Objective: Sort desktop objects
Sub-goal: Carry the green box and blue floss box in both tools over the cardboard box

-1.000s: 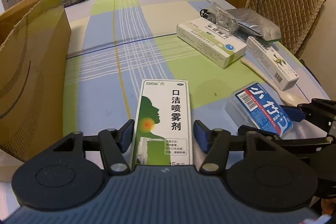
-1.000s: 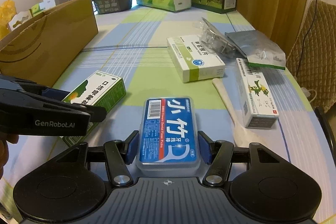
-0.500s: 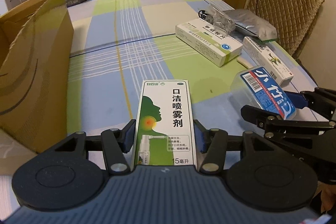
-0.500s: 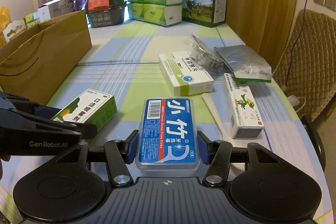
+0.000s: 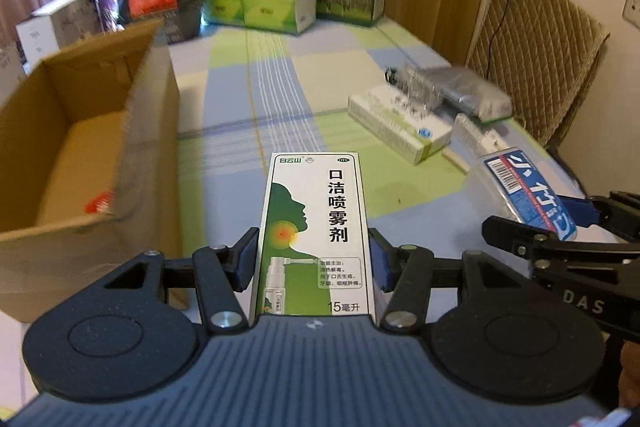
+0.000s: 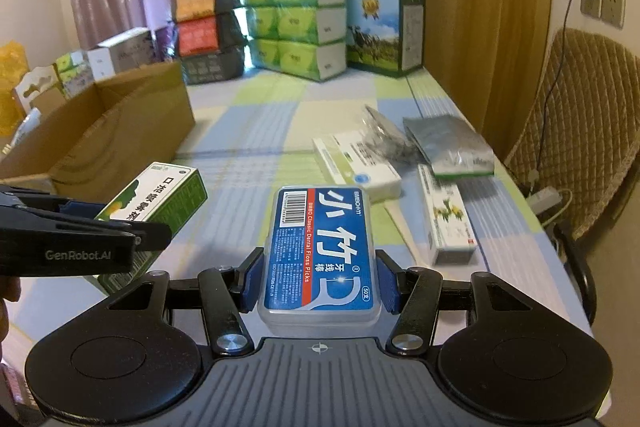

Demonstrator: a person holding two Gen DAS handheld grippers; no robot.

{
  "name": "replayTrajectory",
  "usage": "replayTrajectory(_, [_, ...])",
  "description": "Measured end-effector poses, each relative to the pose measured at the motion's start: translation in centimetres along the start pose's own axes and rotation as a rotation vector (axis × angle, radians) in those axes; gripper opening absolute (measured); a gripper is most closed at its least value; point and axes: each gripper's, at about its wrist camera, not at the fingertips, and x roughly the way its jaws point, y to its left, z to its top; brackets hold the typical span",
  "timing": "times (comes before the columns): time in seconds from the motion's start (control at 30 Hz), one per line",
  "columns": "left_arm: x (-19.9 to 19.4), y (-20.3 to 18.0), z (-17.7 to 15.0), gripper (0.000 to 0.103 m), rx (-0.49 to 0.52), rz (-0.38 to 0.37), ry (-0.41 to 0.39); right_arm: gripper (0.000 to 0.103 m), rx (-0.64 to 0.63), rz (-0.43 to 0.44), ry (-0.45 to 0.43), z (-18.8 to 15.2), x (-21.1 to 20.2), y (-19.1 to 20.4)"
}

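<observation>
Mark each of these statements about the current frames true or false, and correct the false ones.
1. The left gripper is shut on the green-and-white spray box. True.
2. The right gripper is open with nothing in it. False: it is shut on the blue floss pick case.
3. The cardboard box on the left side of the table is open at the top. True.
4. The silver foil pouch lies inside the cardboard box. False: it lies on the tablecloth at the right side, near the chair.
5. Green tissue packs are stacked at the far end of the table. True.
</observation>
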Motion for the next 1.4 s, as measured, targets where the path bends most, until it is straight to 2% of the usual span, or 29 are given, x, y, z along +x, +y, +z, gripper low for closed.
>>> replayTrajectory(0.27, [-6.2, 2.8, 1.4, 0.050, -0.030, 0.063, -0.072, 0.053, -0.053, 0.099, -0.081, 3.9, -3.2, 4.4])
replayTrajectory(0.47, [-9.9, 7.6, 2.8, 0.050, -0.048, 0.158, -0.115, 0.053, -0.142, 0.198, -0.118, 7.2, -3.2, 10.2])
replayTrajectory(0.6, [-11.2, 11.8, 2.8, 0.050, -0.074, 0.223, -0.115, 0.053, -0.185, 0.262, -0.102, 8.5, -1.7, 14.3])
replayTrajectory(0.73, [-11.4, 15.7, 2.4, 0.050, -0.102, 0.270, -0.091, 0.053, -0.202, 0.309, -0.055, 8.8, 0.8, 17.4])
replayTrajectory(0.9, [-10.6, 19.0, 2.3, 0.050, -0.127, 0.288, -0.078, 0.053, -0.212, 0.341, -0.021, 8.9, 3.3, 19.8])
replayTrajectory(1.13, [-9.0, 21.2, 2.5, 0.050, -0.153, 0.268, -0.067, 0.053, -0.229, 0.353, 0.002, 9.4, 5.7, 21.3])
replayTrajectory(1.4, [-7.5, 21.9, 2.9, 0.050, -0.156, 0.257, -0.058, 0.053, -0.224, 0.354, 0.009, 10.1, 7.2, 21.6])
